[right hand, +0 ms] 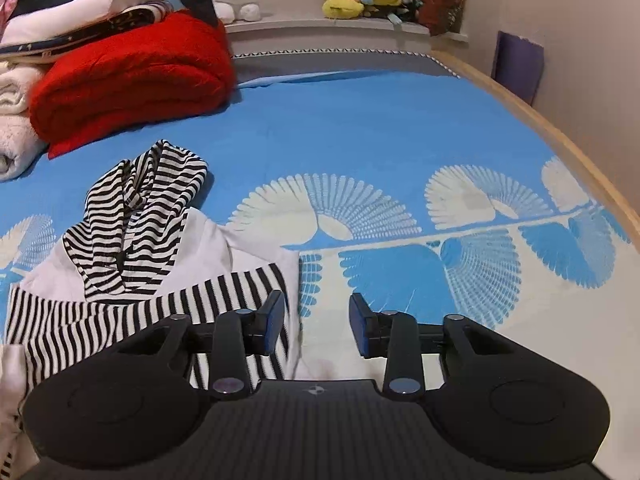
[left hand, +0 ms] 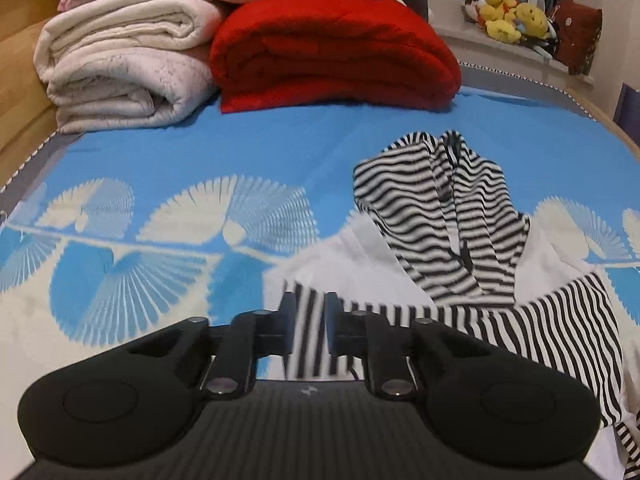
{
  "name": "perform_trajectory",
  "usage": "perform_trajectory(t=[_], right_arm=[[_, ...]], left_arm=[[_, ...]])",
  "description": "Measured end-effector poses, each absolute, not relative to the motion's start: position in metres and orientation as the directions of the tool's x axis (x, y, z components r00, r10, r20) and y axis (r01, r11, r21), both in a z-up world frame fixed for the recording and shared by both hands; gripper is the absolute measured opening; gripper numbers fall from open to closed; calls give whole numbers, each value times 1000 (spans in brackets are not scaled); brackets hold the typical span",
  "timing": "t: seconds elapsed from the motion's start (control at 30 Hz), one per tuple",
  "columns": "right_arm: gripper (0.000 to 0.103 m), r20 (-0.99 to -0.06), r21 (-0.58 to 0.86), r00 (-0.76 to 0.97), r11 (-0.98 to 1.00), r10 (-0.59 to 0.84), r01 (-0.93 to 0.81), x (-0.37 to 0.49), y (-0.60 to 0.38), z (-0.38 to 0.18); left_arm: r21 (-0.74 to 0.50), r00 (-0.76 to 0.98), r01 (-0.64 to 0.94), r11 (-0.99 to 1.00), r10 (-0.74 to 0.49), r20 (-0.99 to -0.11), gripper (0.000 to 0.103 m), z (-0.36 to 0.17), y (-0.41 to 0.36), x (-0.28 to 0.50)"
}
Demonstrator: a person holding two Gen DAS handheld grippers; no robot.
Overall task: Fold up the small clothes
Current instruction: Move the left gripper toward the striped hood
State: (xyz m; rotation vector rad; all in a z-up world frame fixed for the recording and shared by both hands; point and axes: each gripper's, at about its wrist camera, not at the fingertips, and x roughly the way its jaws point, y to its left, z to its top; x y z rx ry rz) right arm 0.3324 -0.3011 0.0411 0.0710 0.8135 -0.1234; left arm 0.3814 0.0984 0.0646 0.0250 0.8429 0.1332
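Striped hoodie (left hand: 452,232) on blue bedsheet (right hand: 360,120), red blanket (left hand: 332,52) behind; left gripper (left hand: 310,320) fingers pinch its hem, right gripper (right hand: 316,320) fingers apart, empty.

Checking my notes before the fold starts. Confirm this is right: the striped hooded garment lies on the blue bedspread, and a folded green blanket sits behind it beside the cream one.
One detail is wrong: the folded blanket behind the striped hooded garment is red, not green. The left wrist view shows it plainly, sitting beside the cream blanket on the blue bedspread. The rest stands.
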Motion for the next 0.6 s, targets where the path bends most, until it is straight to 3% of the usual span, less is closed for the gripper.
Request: perform_trajectory(t=[0.07,0.3,0.6], right_arm=[[27,-732,-5,676,993,-84,118,334,-304,41],[26,-763,-43,639,994,-98,101,340,-313,31],[26,-794,-57,597,992,-115,116,350,-328,18]], left_arm=[[86,664,-101,991,132,-736,12,72,106,399],[87,681,-31,996,85,-727,12,89,101,502],[-33,598,28,999,-44,-801,12,48,58,665]])
